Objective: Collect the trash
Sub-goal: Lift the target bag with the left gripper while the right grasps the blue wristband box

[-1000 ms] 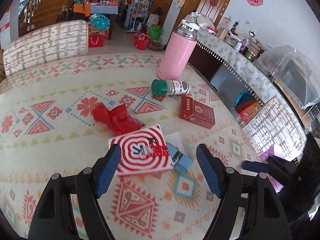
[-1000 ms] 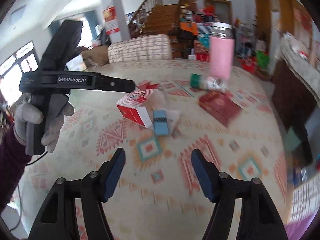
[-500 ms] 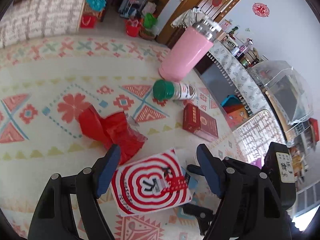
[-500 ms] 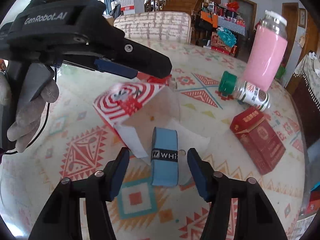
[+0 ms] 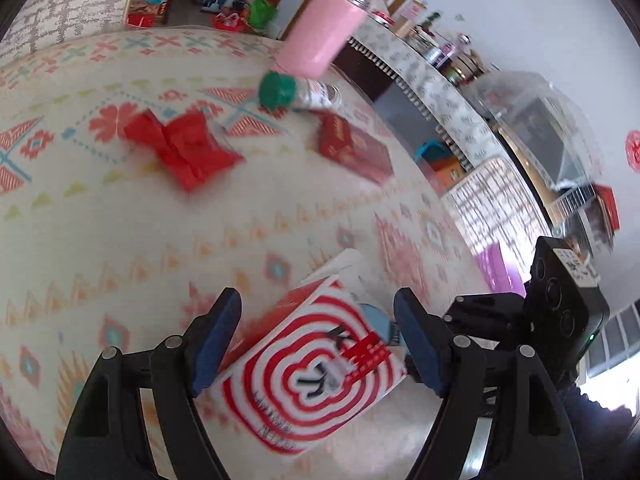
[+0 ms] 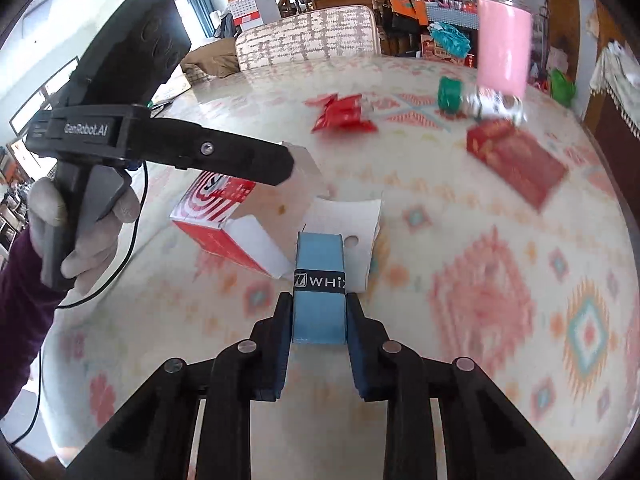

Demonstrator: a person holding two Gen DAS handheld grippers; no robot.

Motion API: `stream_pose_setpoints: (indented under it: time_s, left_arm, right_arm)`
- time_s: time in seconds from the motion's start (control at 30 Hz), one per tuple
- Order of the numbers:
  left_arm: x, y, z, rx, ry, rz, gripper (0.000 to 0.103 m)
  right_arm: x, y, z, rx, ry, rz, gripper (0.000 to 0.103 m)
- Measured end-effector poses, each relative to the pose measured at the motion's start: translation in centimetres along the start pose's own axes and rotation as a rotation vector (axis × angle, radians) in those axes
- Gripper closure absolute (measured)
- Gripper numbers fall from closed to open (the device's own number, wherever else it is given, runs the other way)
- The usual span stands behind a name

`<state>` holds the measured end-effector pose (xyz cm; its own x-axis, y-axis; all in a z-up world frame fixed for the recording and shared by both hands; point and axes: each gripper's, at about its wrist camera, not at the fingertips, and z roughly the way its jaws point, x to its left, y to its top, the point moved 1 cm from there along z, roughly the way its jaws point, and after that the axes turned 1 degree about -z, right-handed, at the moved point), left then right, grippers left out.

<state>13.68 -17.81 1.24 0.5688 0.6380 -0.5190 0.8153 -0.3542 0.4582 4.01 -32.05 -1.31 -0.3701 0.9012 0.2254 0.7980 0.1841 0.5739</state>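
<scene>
A small blue pack (image 6: 319, 256) with a black band lies on the patterned tablecloth, and my right gripper (image 6: 319, 304) is shut on its near end. Beside it sits a red-and-white swirl box (image 5: 312, 376) with its white flaps (image 6: 256, 240) open. My left gripper (image 5: 318, 320) is open and straddles that box; I cannot see its pads pressing on it. In the right wrist view, one left finger (image 6: 240, 160) reaches over the box, held by a gloved hand (image 6: 84, 240).
A crumpled red wrapper (image 5: 184, 148) lies farther out on the table. Beyond it are a flat red pack (image 5: 356, 148), a toppled bottle with a green cap (image 5: 296, 94) and a tall pink tumbler (image 5: 324, 36). Chairs and a sideboard ring the table.
Both grippers came down toward the table. The right jaws closed on the blue pack. The left gripper moved in over the swirl box, which now sits between its fingers.
</scene>
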Motion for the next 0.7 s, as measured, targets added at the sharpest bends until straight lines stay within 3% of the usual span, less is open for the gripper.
stream_pose_setpoints:
  time_s: [0.37,0.57,0.7]
  left_arm:
    - [-2.6,-4.6,-1.4,-0.013,-0.003,0.040,0.022]
    - [-3.7,-3.9,-1.4,-0.058,-0.010,0.018,0.019]
    - [-4.4,-3.0,-0.5,-0.073,-0.020,0.002,0.018]
  right_arm:
    - [0.8,-6.7,-5.6,-0.014,-0.054,0.102,0.076]
    - [0.6,-8.0,-6.8,-0.038,-0.079,0.153,0.076]
    - [0.3,-8.4,-7.7,-0.090,-0.046,0.217,0.076]
